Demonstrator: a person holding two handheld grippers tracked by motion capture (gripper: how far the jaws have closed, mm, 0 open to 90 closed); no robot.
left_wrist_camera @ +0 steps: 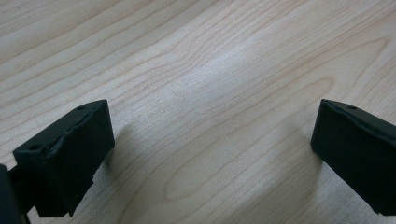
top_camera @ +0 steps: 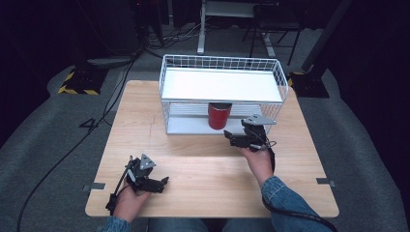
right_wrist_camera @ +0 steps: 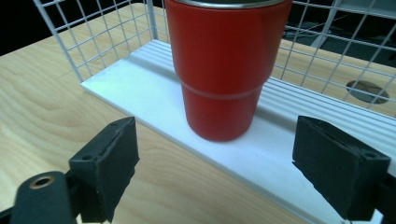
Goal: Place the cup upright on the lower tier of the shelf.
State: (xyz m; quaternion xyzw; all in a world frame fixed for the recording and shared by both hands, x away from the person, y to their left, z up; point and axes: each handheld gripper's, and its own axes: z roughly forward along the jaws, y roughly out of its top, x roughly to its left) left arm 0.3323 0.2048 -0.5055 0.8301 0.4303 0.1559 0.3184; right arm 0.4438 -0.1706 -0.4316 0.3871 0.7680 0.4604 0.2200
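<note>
Dark room, pale wood worktop (top_camera: pixel 193 159). We note the red cup (right_wrist_camera: pixel 224 70) upright on the lower shelf of the white wire rack (top_camera: pixel 221 63). Right tongs (right_wrist_camera: pixel 215 163) wide, just before it; left tongs (left_wrist_camera: pixel 210 154) wide, empty. Risk: a jaw nudging the cup over, or catching wire.

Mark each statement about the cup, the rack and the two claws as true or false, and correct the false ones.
1. The red cup stands on the rack's lower shelf. True.
2. The right claw is shut on the cup. False: it is open, short of the cup.
3. The left claw is open over bare table. True.
4. The cup lies on its side. False: it stands upright.
5. The top shelf holds a bowl. False: it is bare.
</note>
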